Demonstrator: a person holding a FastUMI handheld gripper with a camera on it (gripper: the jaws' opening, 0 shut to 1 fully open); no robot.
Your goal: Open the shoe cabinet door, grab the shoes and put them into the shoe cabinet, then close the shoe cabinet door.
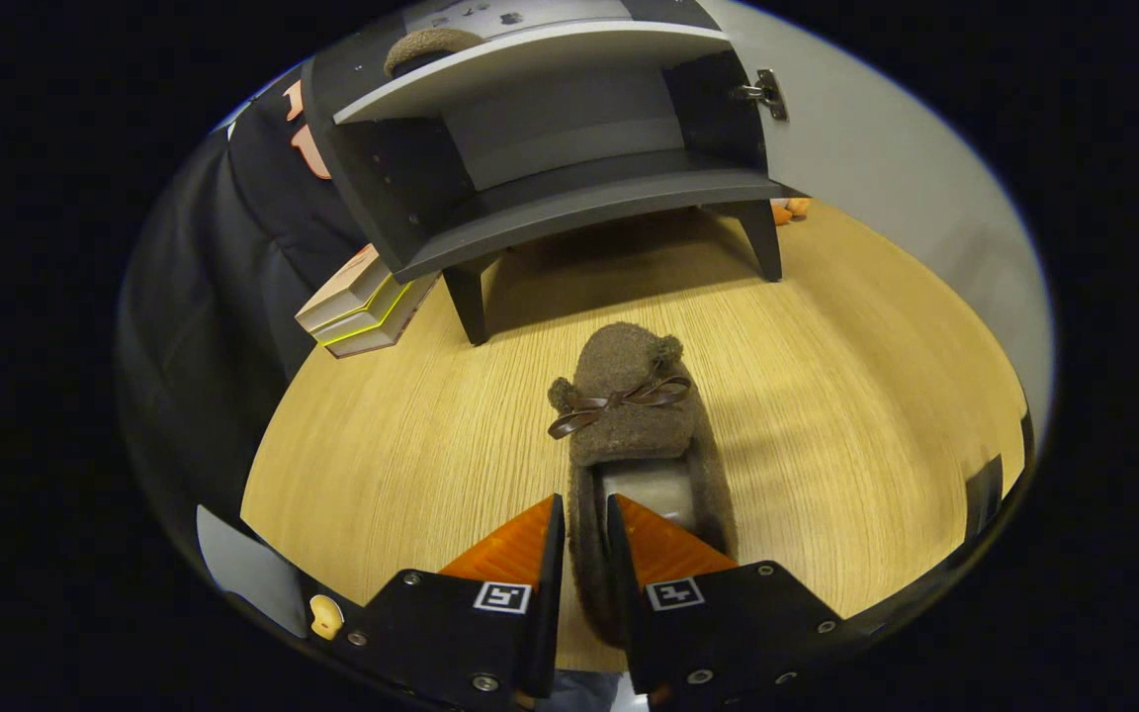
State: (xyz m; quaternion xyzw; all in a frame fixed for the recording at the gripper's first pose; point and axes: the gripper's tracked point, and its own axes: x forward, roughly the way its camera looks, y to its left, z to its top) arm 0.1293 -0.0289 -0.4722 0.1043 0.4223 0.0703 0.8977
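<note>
Shoe cabinet is seen standing open on the counter, one slipper already on its upper shelf. The second slipper, nearer, is clamped at its side wall by the hand-held gripper; lifting onto the lower shelf is judged next.

The slipper's near left side wall is hidden between the fingers of the hand-held gripper. A second slipper on the shoe cabinet's upper shelf shows partly. Small orange things behind its far right leg are too small to tell.
</note>
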